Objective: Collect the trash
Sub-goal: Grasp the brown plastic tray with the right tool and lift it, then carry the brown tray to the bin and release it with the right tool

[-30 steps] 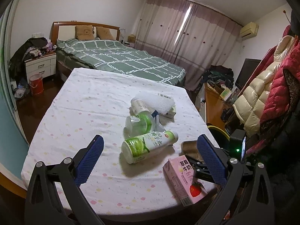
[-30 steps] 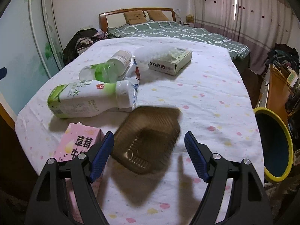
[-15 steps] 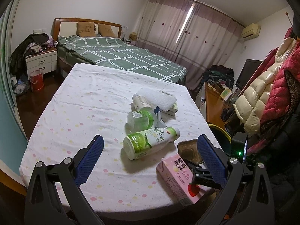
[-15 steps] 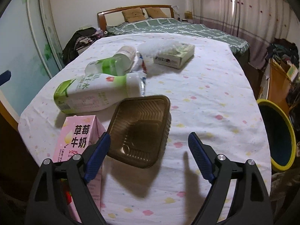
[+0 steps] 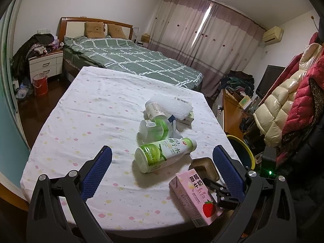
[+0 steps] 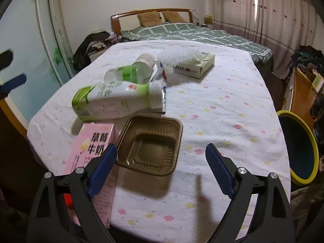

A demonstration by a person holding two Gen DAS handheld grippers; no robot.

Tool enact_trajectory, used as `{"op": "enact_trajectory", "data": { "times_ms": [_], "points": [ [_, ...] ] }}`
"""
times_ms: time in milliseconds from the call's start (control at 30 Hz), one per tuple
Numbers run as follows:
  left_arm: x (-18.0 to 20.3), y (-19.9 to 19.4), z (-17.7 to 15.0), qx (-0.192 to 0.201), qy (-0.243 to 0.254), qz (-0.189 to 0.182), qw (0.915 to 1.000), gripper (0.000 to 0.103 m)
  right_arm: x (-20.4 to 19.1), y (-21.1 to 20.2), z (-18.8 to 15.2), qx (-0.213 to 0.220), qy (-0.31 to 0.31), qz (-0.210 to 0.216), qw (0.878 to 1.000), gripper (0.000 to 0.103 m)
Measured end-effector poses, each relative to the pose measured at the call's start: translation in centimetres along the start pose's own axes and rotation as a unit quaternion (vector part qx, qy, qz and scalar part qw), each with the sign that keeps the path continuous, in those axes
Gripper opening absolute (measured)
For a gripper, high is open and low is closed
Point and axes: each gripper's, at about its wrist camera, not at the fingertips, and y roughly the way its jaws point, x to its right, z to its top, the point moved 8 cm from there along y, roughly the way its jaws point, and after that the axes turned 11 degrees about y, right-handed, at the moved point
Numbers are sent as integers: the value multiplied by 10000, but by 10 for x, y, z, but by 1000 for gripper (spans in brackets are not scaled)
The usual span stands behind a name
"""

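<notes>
Trash lies on a table with a white dotted cloth (image 5: 91,121). A green-and-white bottle (image 5: 164,154) lies on its side, also in the right wrist view (image 6: 117,101). A pink strawberry milk carton (image 5: 194,194) lies at the near edge (image 6: 91,154). A brown plastic tray (image 6: 149,145) sits beside it, just ahead of my open right gripper (image 6: 162,168). A clear green bottle (image 6: 129,73), a small box (image 6: 194,66) and white foam (image 5: 174,107) lie farther back. My left gripper (image 5: 162,170) is open and empty, above the near edge.
A yellow-rimmed bin (image 6: 297,149) stands on the floor right of the table. A bed (image 5: 131,60) is behind it. Coats (image 5: 293,93) hang at the right. A nightstand (image 5: 44,64) and red bucket (image 5: 40,83) stand at the far left.
Both grippers have pulled back and risen slightly, so the objects look farther away. The brown tray now lies flat on the cloth. Both stay open.
</notes>
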Motion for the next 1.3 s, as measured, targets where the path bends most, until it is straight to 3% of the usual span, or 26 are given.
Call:
{"op": "enact_trajectory", "data": {
  "times_ms": [333,433,633,700,733,967,1133,1300],
  "points": [
    [-6,17,-5,-168,-94,-32,9998,98,-3,8,-19,-306,-462,122,9984,85],
    [-7,19,-3,-177,-98,-11,9998,98,-10,14,-15,-358,-388,347,9980,85],
    [-9,22,-5,-222,-115,4,9997,98,-20,28,-4,-263,-296,213,9990,85],
    [-9,23,-5,-212,-119,5,9997,98,-18,29,-2,-270,-167,218,9993,78],
    [-9,22,-5,-212,-124,-3,9997,98,-16,29,-2,-289,-106,220,9993,69],
    [-8,27,-8,-294,-127,-32,9995,98,9,13,7,-153,356,289,9988,68],
    [-1,31,-10,-350,-48,-78,9993,98,72,-13,34,367,987,-169,9943,69],
    [5,37,-10,-426,2,-86,9991,98,165,-36,55,793,1766,-1033,9756,69]
  ]
}}
